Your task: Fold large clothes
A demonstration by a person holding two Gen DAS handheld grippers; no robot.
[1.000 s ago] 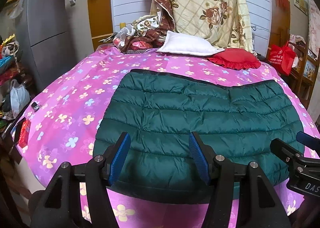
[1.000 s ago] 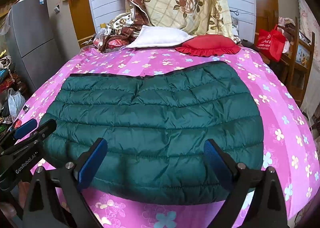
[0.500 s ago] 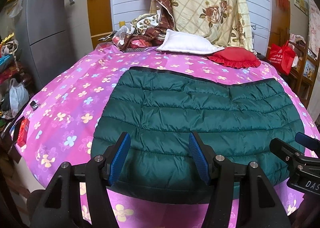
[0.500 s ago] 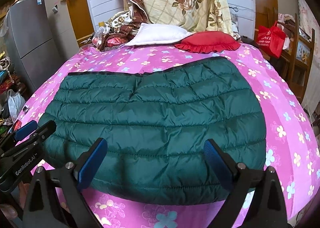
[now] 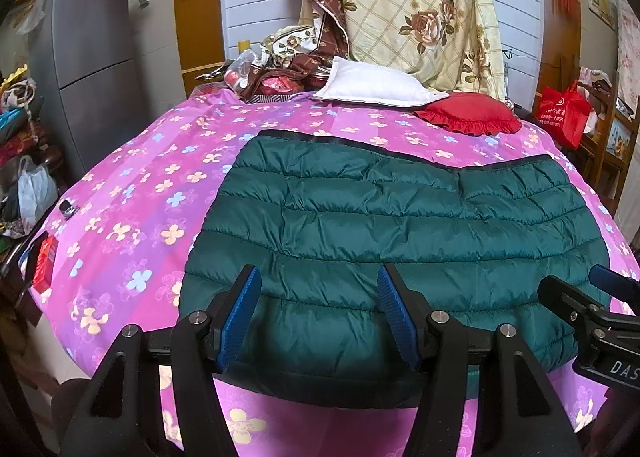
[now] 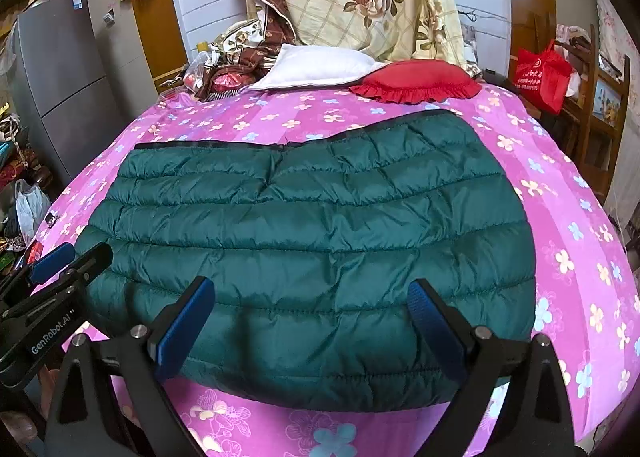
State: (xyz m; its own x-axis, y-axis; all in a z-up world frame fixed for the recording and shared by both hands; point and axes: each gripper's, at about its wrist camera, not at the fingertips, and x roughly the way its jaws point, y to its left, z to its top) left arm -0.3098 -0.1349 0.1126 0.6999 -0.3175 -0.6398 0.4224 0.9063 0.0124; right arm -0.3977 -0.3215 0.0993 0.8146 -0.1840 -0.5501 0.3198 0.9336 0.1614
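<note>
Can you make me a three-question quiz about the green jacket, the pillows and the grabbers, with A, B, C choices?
1. Where is the red pillow?
A. on the jacket
B. beyond the jacket, by the white pillow
C. on the floor

2. What colour is the jacket?
A. dark green
B. yellow
C. white

3. What are the left gripper and right gripper doing?
A. both shut on the jacket
B. one holds a pillow
C. both open, holding nothing

Answers:
1 B, it lies at the far end of the pink sheet, beside the white one.
2 A, the quilted fabric is dark green.
3 C, each gripper's blue pads stand wide apart, holding nothing.
</note>
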